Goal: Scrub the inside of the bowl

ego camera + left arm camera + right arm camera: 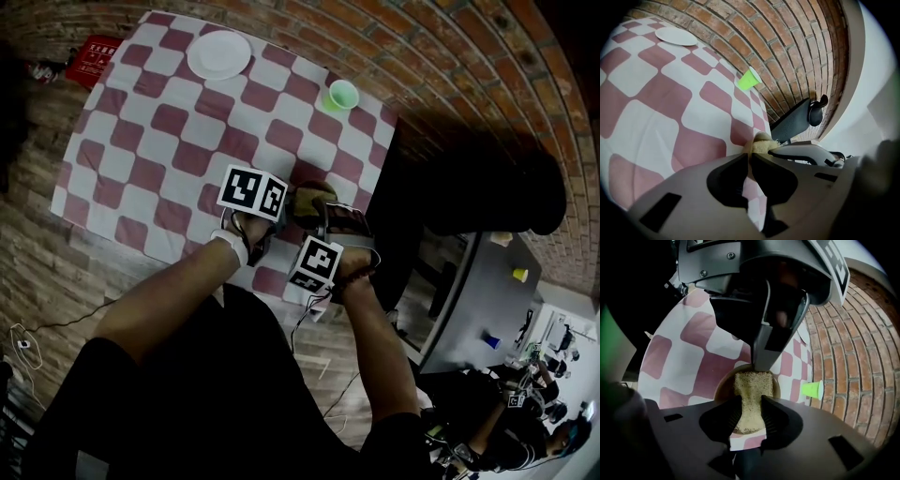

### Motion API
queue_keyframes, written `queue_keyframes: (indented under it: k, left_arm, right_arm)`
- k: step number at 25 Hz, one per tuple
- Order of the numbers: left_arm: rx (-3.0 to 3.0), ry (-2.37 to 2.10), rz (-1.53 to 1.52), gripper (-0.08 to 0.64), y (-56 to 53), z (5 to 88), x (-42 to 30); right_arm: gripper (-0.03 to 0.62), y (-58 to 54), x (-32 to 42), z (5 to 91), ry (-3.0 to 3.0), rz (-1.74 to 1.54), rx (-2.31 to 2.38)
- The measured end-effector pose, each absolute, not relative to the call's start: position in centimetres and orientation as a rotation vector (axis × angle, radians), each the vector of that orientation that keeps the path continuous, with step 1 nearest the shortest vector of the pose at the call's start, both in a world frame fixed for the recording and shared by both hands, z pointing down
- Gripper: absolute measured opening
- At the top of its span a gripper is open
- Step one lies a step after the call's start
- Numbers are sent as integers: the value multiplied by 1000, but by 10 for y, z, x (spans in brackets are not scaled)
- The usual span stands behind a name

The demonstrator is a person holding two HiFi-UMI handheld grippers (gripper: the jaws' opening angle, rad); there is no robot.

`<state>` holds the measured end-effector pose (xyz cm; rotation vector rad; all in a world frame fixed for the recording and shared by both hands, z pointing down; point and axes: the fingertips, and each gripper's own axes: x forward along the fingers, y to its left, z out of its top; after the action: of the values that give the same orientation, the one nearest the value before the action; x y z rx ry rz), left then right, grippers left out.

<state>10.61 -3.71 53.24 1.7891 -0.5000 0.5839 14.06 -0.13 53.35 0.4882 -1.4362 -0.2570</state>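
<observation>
**Sponge in the bowl, both grippers clamped**

The right gripper [749, 409] had its jaws closed on a tan sponge [751, 385], squeezing its near end. The rest of the sponge reached forward and down into the brown bowl [723, 386]. In the right gripper view the sponge covered most of the bowl's inside.

The left gripper [749, 158] had its jaws nearly together, pinched on the bowl's thin rim. In the right gripper view that grip was at the bowl's 12 o'clock, directly opposite the right gripper.

In the head view the bowl sat on the checked cloth [169, 122], towards the cloth's 5 o'clock corner and close to its edge. The left gripper came in from the bowl's 9 o'clock and the right from its 6 o'clock. A green cup [343, 95] stood at the bowl's 1 o'clock, well apart. A white plate [218, 54] lay further off, at 11 o'clock.
</observation>
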Motion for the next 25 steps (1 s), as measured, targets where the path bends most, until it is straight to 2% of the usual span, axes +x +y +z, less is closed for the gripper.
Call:
queue_keyframes:
  k: [6,16,25]
  left_arm:
    - [1789,-493,599,41,-40,535,103]
    - [1836,-491,635,32,-40,533,108]
    - [1843,-503,648,28,-42,534,106]
  right_arm:
    - [140,-8,145,539,-1399,-182,516]
    - [140,0,159,524,-1331,-345,362]
    - [139,3,136,534,-1372,-307,386]
